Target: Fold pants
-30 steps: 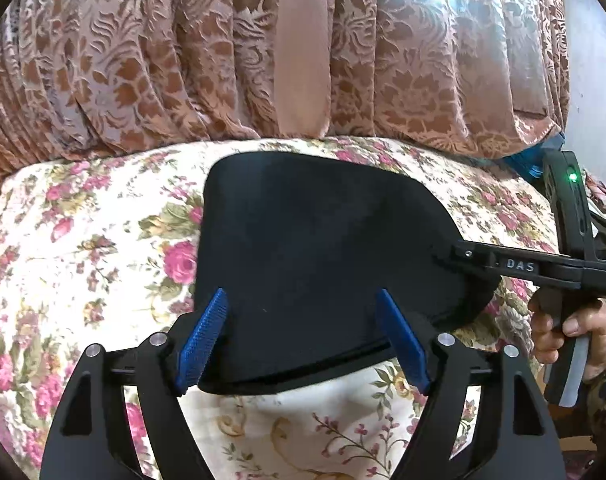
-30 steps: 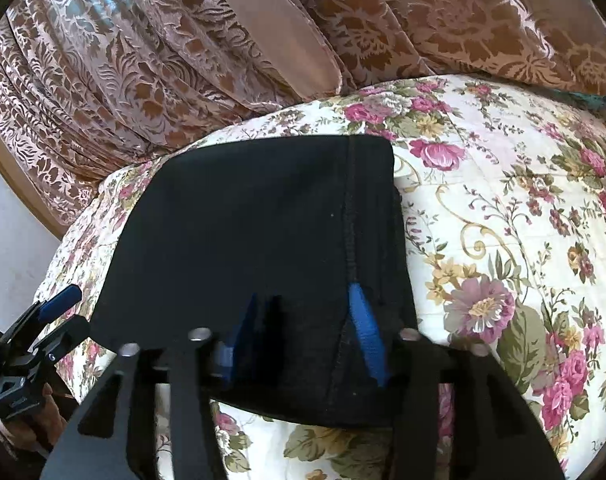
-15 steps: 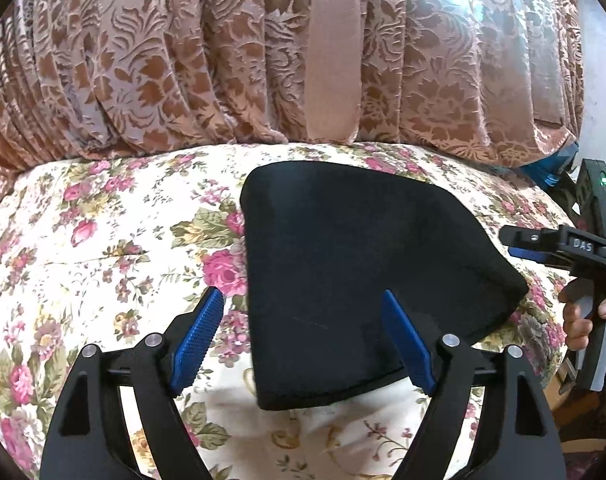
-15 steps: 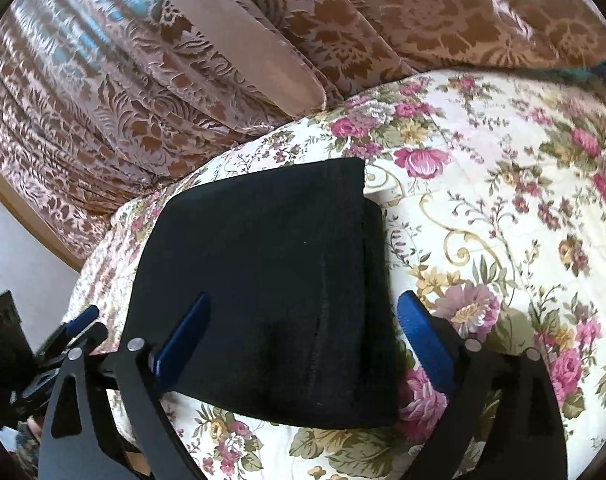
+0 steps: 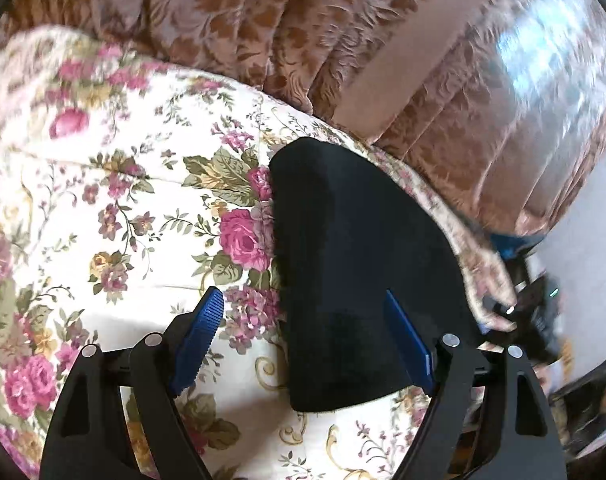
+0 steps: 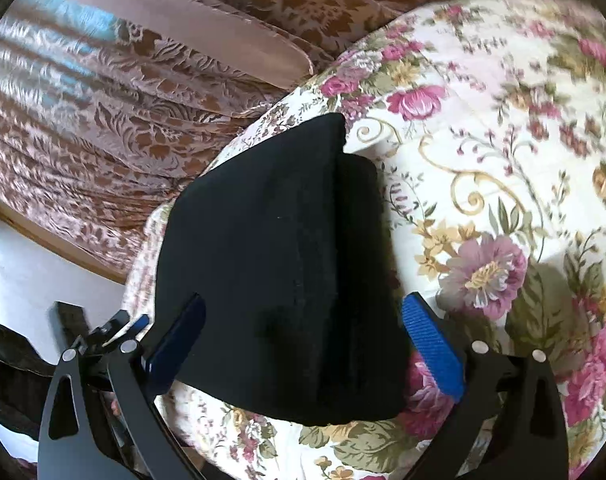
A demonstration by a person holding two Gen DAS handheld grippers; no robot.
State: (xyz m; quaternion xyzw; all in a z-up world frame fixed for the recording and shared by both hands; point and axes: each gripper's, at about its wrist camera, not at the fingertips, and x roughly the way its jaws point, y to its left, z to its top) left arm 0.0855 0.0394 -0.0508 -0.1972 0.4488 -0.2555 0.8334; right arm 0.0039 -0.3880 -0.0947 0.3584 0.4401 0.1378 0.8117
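Left wrist view: 1 pair of black pants (image 5: 355, 264), folded, lies on the flowered bedspread (image 5: 115, 208); the left gripper (image 5: 305, 340) hangs wide open, holding nothing.

Right wrist view: the same 1 pants bundle (image 6: 279, 264); the right gripper (image 6: 303, 344) gapes, empty. No readable writing.

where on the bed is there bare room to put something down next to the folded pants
Bare floral bedspread lies left of the folded black pants in the left wrist view, bordered by the patterned curtain. In the right wrist view, more open sheet lies right of the pants. It is tight where the pants run along the bed edge by the curtain, and under both open hand-held grippers.
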